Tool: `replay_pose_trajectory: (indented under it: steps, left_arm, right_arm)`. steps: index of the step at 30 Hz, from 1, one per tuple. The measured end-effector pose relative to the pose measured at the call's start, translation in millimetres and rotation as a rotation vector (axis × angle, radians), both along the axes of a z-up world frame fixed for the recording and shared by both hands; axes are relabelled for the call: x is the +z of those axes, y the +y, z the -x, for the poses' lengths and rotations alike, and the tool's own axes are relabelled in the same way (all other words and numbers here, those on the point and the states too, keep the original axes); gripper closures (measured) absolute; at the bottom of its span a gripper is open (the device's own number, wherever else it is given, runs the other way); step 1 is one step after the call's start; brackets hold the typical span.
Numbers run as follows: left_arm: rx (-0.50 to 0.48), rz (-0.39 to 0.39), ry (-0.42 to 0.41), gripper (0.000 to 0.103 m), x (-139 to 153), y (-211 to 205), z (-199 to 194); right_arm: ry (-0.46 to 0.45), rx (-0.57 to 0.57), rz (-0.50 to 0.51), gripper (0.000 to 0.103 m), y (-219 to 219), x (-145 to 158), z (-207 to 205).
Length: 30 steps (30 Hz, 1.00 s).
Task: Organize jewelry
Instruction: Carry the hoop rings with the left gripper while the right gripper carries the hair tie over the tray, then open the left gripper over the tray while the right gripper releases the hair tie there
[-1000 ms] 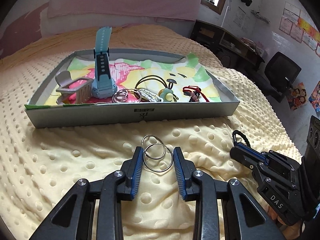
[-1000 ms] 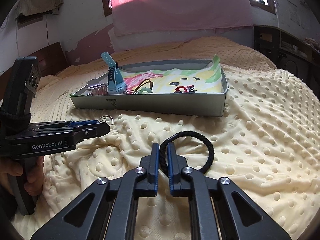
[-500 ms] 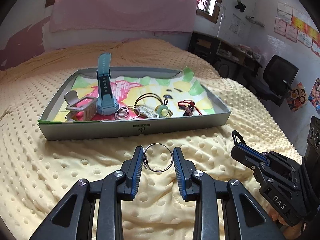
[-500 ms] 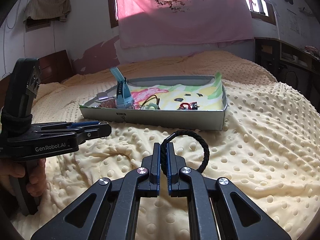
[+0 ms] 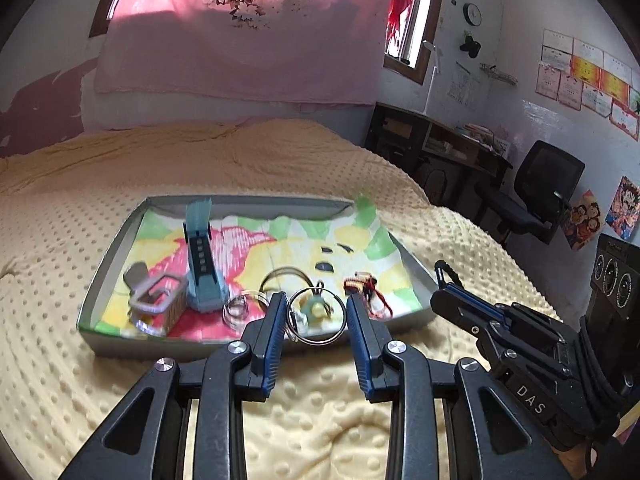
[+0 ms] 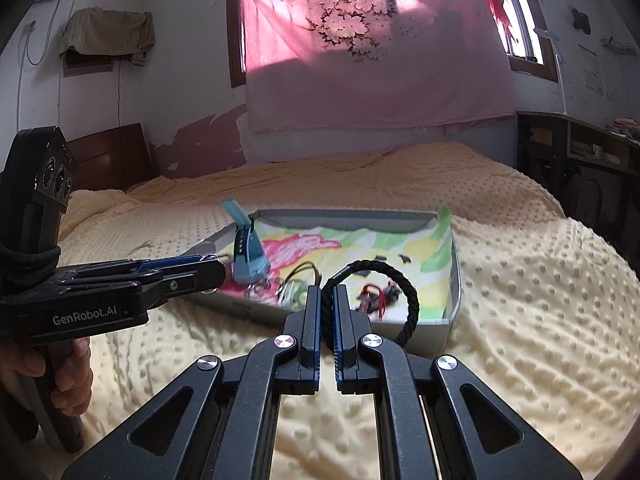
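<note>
Shiny metal rings (image 5: 318, 316); braided matt cord bracelet (image 6: 400, 304); nubby cloth blanket (image 5: 60, 360).

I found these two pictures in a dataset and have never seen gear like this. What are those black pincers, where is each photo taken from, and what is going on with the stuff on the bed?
No robot here: a person holds a hand-held two-finger gripper in each hand, with a wide-angle camera on each that looks out along its fingers. One picture is from the left gripper, the other from the right gripper; each also shows the other tool from the side.

On the yellow dotted blanket lies a shallow grey tray lined with a colourful cloth. In it are a blue watch, a grey clip, small rings and a red cord piece.

The left gripper holds metal rings between its fingers. The right gripper is shut on a black braided bracelet. Both are held up in front of the tray.
</note>
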State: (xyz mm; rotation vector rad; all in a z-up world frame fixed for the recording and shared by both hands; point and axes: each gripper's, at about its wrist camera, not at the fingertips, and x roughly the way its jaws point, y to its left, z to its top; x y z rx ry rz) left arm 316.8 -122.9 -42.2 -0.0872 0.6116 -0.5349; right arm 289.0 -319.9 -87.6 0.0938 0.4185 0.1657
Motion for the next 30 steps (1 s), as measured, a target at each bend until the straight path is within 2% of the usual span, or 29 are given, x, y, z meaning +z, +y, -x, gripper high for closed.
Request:
replay_pose_trajectory:
  steps: [5,10,13,20,22,24,28,29,30]
  left_arm:
    - [0.017,0.001,0.015,0.074,1.4,-8.0,-31.6]
    - [0.056,-0.058,0.12,0.074,-17.2,-21.8,-61.5]
    - [0.063,-0.067,0.166,0.074,-28.8,-24.2,-66.9]
    - [0.08,-0.091,0.197,0.073,-38.4,-24.5,-65.3]
    - [0.084,-0.093,0.201,0.067,-39.3,-24.8,-65.2]
    - [0.097,-0.082,0.195,0.046,-38.4,-23.0,-63.4]
    - [0.115,-0.062,0.172,0.044,-34.0,-18.1,-57.7]
    - [0.121,-0.059,0.167,0.043,-32.3,-16.7,-55.3]
    - [0.127,-0.057,0.157,0.039,-30.2,-15.5,-53.1]
  right_arm:
    - [0.036,0.003,-0.001,0.098,-2.6,2.7,-34.9]
    - [0.169,-0.011,-0.025,0.098,-6.9,-10.6,-71.6]
    - [0.215,-0.013,-0.019,0.097,-5.5,-17.8,-80.6]
    - [0.266,-0.022,-0.009,0.096,-5.8,-27.8,-85.7]
    - [0.281,-0.023,-0.01,0.096,-8.5,-29.7,-88.0]
    - [0.292,-0.023,-0.006,0.096,-10.1,-30.9,-88.3]
    - [0.296,-0.028,-0.001,0.095,-12.8,-30.0,-86.2]
    - [0.293,-0.032,-0.002,0.094,-13.6,-29.6,-84.4]
    - [0.286,-0.041,-0.005,0.088,-14.9,-28.7,-81.6]
